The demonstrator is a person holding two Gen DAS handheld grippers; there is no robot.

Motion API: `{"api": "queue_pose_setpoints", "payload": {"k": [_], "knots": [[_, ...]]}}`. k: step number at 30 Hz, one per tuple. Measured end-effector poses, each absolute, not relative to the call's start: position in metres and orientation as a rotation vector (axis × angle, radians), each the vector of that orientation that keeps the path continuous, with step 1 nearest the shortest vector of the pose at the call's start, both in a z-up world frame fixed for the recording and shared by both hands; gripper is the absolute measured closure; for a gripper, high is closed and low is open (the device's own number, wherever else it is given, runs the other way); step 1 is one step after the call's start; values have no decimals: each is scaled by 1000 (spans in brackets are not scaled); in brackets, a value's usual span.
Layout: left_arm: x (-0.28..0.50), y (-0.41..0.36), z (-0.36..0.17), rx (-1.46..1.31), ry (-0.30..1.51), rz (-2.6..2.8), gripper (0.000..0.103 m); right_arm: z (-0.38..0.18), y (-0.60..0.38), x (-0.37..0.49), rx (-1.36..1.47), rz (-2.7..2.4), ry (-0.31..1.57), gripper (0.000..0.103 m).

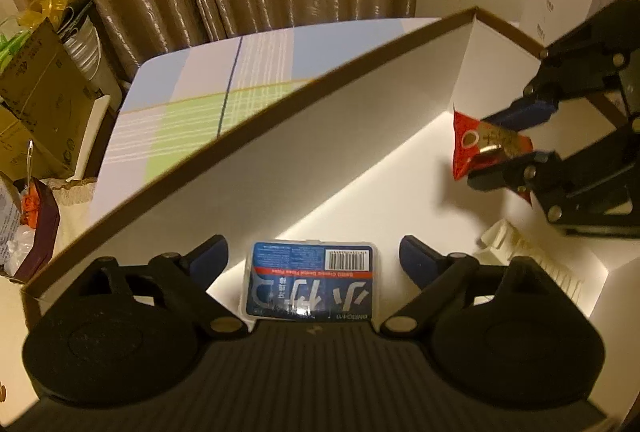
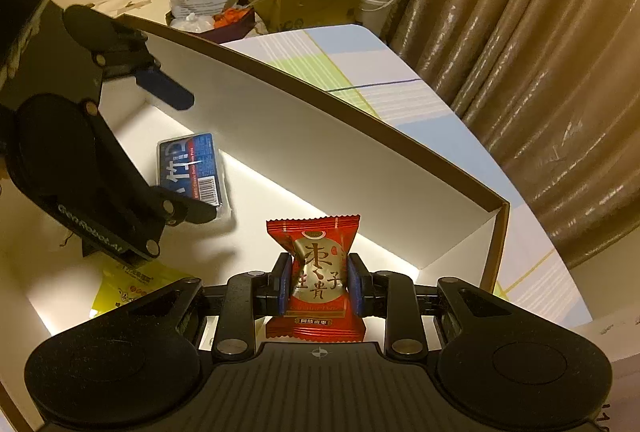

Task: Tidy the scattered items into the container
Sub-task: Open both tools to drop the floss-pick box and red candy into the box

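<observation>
Container (image 1: 256, 168): a shallow white cardboard box with a brown rim, standing on a bench (image 1: 188, 100) covered with a pale checked cloth. Both hand-held grippers are inside its walls. The left hand-held gripper (image 1: 314, 252) has its jaws wide apart, with a blue dental floss case (image 1: 312, 278) lying flat on the box floor between the fingers and untouched by the pads; judged from this, the case is already deposited. The right hand-held gripper (image 2: 319, 286) is clamped on a red and gold candy packet (image 2: 316, 272), holding it by its waist just above the floor near the far right corner. The step in hand appears to be the release of the packet. To do it well, lower the packet until it rests on or close to the floor, then open the jaws fully before lifting, so that the crinkled wrapper does not cling to a pad and come out with it. Keep it clear of the side wall and of the left hand-held gripper. Withdraw the left one straight up to avoid dragging the case. A yellow packet (image 2: 132, 284) and a white comb-like item (image 1: 520, 252) also lie in the box.
</observation>
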State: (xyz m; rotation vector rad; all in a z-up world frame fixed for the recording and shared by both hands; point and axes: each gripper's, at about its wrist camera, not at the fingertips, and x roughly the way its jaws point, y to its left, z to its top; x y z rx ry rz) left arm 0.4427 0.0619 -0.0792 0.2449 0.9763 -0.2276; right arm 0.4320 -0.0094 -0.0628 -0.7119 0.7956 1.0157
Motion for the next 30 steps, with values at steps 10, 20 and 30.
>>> {"api": "queue_pose_setpoints", "payload": {"k": [10,20,30], "knots": [[441,73,-71,219,986,-204,12,-63,-9,426,-718,1017,780,72],[437,85,-59,186,974,-157,12,-53,-20,416,-659,1040,700,3],[418,86,-44,166,981,-112,7,-37,-34,392,-612,1053,740,3]]}}
